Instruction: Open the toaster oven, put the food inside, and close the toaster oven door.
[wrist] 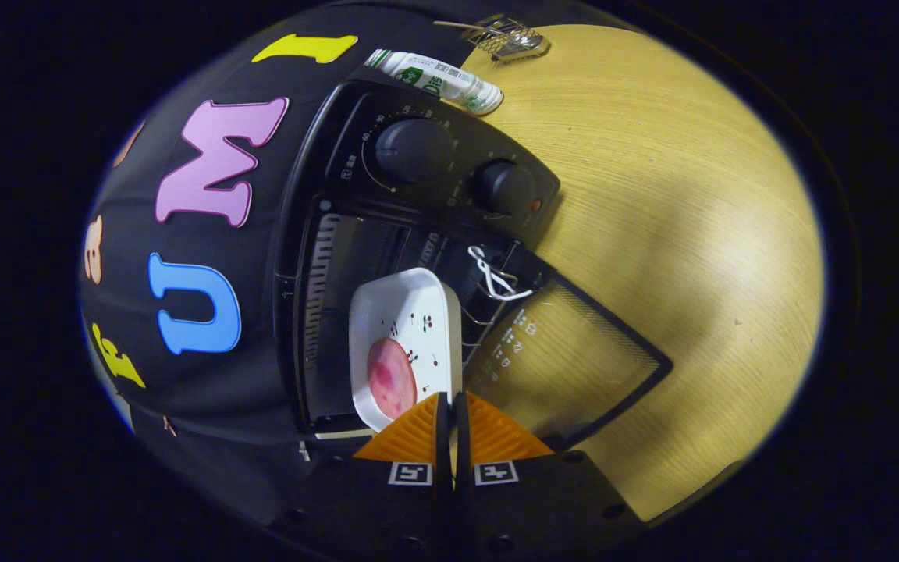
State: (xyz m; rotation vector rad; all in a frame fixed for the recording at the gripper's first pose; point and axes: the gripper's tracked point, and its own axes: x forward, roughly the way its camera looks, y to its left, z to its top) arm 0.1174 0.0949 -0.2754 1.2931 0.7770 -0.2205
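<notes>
The black toaster oven (434,148) stands open on the wooden table (691,195), its glass door (574,359) folded down flat in front of the cavity. A white rectangular dish (410,312) with small cherry prints carries a round pink piece of food (391,377). The dish sits in the mouth of the oven, over the wire rack. My gripper (449,410) is right at the dish's near rim, and its orange fingers (410,433) are pressed together on that rim with hardly any gap.
Two round knobs sit on the oven's control panel. A white wire hook (496,281) hangs at the rack's edge by the door hinge. Beyond the oven lie a green-and-white wrapped packet (434,78) and a small metal mesh piece (508,39).
</notes>
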